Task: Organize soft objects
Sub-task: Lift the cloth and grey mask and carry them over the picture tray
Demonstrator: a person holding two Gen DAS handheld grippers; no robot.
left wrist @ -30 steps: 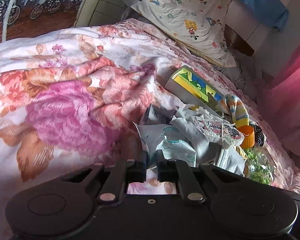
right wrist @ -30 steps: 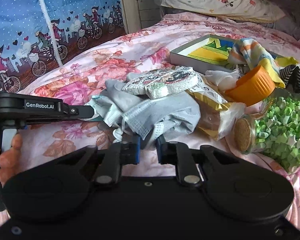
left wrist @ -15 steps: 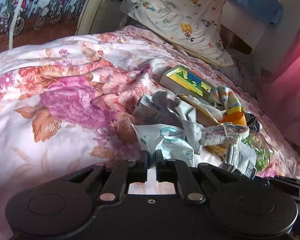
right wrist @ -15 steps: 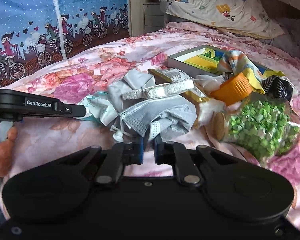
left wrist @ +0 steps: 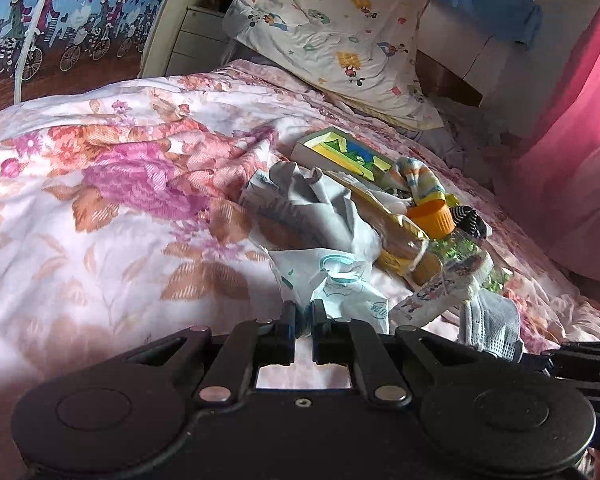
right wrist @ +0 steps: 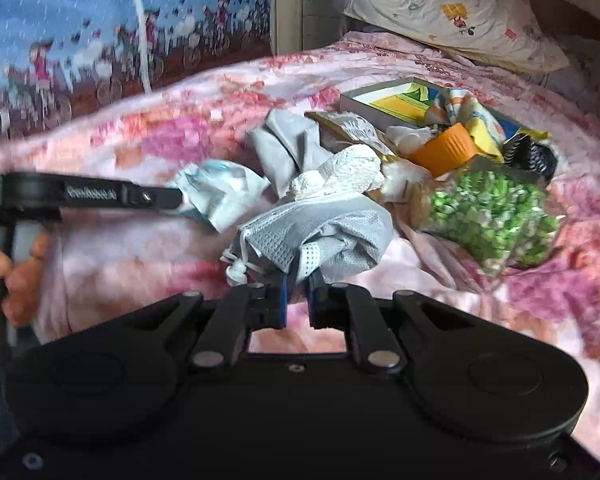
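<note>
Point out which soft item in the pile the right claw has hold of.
The grey face mask, pinched in the right claw; the white-and-teal packet is in the left claw instead.

Left gripper (left wrist: 304,312) fingers (left wrist: 289,320) pinching white-teal wrapper (left wrist: 340,284)

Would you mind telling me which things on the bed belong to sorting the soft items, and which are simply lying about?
Part of the job:
- grey face mask, pinched in the right hand-held gripper
- white and teal wrapper, pinched in the left hand-held gripper
- grey cloth
- striped sock

Just lying about:
- jar of green bits
- orange cap
- flat box
- pillow
</note>
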